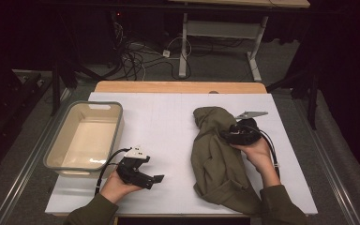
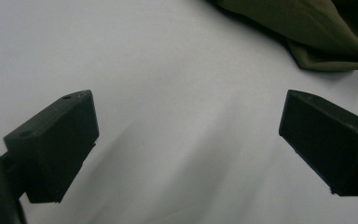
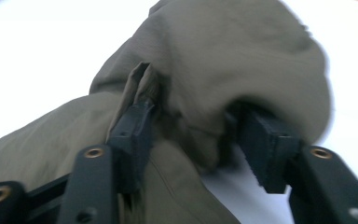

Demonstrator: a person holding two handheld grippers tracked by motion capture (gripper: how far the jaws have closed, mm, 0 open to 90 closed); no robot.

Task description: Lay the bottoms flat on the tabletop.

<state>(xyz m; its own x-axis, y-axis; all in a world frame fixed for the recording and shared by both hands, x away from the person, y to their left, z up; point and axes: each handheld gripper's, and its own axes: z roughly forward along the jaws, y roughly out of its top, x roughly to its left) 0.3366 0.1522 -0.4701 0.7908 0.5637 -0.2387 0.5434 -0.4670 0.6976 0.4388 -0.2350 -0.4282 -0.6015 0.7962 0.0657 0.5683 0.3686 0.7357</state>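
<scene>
An olive-green garment (image 1: 215, 157) lies crumpled on the right half of the white table (image 1: 168, 117). My right gripper (image 1: 229, 133) sits at the garment's upper part, held by a hand from the right. In the right gripper view its jaws stand apart (image 3: 196, 126), with a bunched fold of the garment (image 3: 223, 56) lying loosely between and over them. My left gripper (image 1: 155, 179) rests low near the table's front left, pointing right. Its jaws are wide open (image 2: 189, 126) over bare table, and a corner of the garment (image 2: 307, 28) shows beyond them.
A cream plastic bin (image 1: 58, 140) stands hollow side up at the table's left edge, just behind my left hand. Beyond the table's far edge are a second desk's legs (image 1: 183, 47) and tangled cables (image 1: 136, 56) on the floor.
</scene>
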